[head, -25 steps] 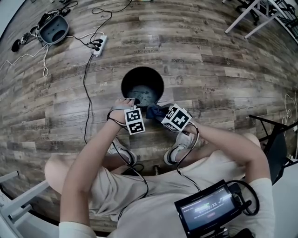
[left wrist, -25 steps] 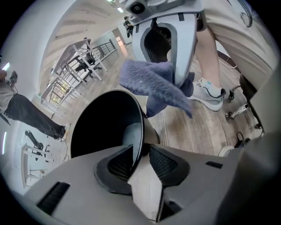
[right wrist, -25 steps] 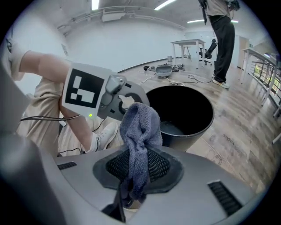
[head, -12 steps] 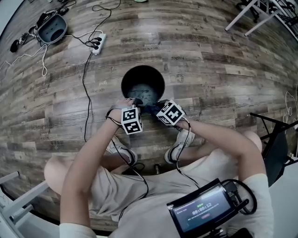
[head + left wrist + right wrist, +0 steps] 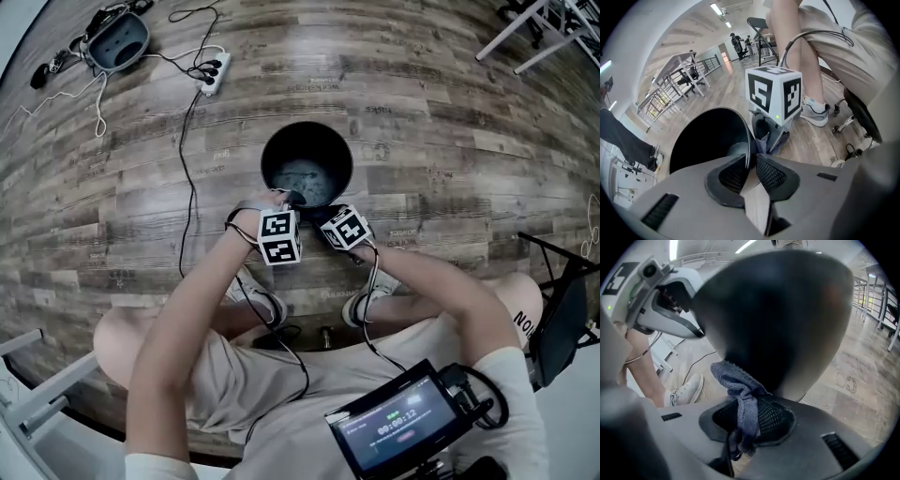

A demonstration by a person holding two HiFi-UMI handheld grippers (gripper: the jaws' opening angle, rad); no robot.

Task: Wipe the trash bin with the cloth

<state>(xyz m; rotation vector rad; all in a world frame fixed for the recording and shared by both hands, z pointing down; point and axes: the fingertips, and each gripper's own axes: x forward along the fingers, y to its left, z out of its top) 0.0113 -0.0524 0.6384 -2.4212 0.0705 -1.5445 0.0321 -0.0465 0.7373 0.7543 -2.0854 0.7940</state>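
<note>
The right gripper (image 5: 745, 420) has its jaws clamped on a bunched blue-grey cloth (image 5: 736, 380), which stands up out of the grip in a loose fold. Directly ahead of it, filling most of the right gripper view, is the dark outer wall of the trash bin (image 5: 787, 310); the top of the cloth appears to rest against that wall on the side nearest the person. The left gripper (image 5: 751, 161) has its jaws pinched on the thin rim of the bin, one jaw inside the opening and one outside, as if to steady it.

From the head view the round black bin (image 5: 307, 127) stands upright on a wooden floor (image 5: 450, 112), mouth facing up. Both grippers meet at its near edge, close beside each other, left gripper to the left. The seated person's forearms reach down to them.

The bin's long axis runs vertically, so the wall lies straight in front of the cloth; the right gripper is the one placed to wipe, probably sideways round the curve or downward
</note>
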